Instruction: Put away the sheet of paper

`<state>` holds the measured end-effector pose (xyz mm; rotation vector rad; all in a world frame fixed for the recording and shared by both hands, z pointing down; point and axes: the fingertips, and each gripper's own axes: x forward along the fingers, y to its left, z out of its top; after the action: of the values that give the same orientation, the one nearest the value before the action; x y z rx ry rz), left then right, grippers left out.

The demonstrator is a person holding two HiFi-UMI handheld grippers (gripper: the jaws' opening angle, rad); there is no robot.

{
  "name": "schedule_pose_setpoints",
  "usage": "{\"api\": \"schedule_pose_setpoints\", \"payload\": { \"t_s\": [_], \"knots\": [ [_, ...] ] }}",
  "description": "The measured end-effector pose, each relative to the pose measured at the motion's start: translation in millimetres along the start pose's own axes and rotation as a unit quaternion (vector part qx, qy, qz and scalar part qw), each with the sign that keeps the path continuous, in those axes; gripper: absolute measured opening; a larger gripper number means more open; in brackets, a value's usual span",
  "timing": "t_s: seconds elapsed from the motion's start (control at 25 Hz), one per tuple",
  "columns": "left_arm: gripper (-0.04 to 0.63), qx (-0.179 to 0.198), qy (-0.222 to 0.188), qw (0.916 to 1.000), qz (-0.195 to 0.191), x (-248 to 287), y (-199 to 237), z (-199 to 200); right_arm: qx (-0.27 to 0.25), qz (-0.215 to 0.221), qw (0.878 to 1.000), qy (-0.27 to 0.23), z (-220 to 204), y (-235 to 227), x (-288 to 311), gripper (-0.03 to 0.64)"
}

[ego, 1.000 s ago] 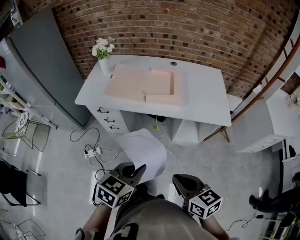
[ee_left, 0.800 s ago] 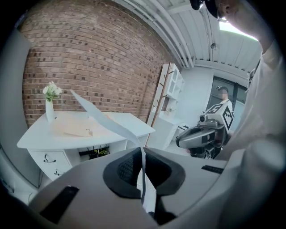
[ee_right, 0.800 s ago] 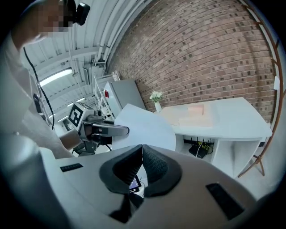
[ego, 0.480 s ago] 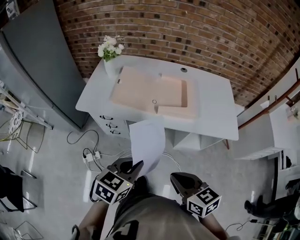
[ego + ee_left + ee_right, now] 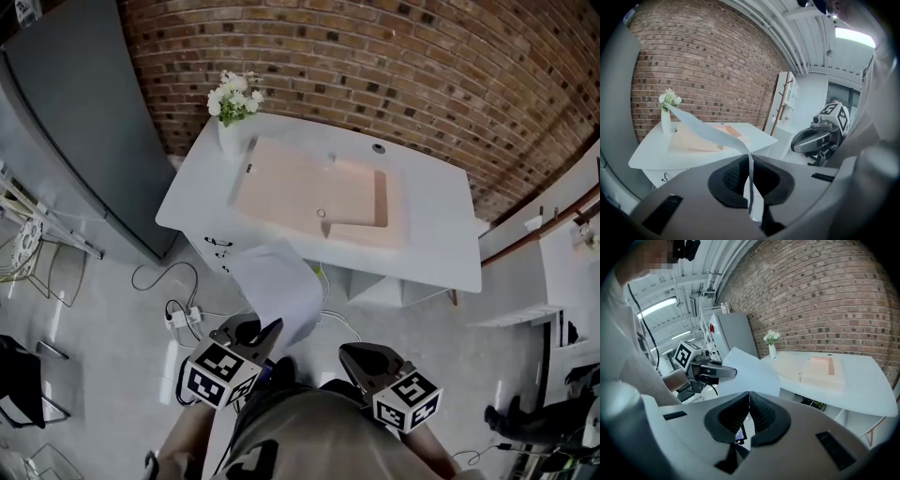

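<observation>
A brick wall runs behind the white desk, and a tall grey cabinet stands to the desk's left. A flat pink tray covers the middle of the desk, with a raised block at its right end. The paper is in the air in front of the desk, over the floor. It curves upward and its top edge reaches about the desk's front edge in the head view. The left gripper is below and in front of the desk and pinches the paper's lower edge. In the left gripper view the sheet runs edge-on between the two closed jaws. The right gripper is beside it, farther right along the desk's front. Its jaws are pressed together with nothing between them, and it does not touch the paper. A white vase with white flowers stands on the desk's back left corner, just beside the tray. A power strip with cables lies on the floor in front of the desk's left end.
</observation>
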<state>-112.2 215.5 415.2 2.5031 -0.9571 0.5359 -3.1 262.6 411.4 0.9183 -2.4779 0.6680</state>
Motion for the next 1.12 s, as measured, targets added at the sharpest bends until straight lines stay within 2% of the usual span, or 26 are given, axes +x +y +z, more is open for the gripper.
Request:
{"api": "schedule_pose_setpoints", "payload": {
  "t_s": [0.36,1.12],
  "knots": [
    [0.014,0.017,0.034,0.9993,0.002,7,7,-6,0.023,0.004,1.0,-0.011,6,-8,7,0.023],
    [0.014,0.018,0.072,0.9966,0.035,78,34,40,0.065,0.057,0.996,-0.025,45,-99,28,0.023]
  ]
}}
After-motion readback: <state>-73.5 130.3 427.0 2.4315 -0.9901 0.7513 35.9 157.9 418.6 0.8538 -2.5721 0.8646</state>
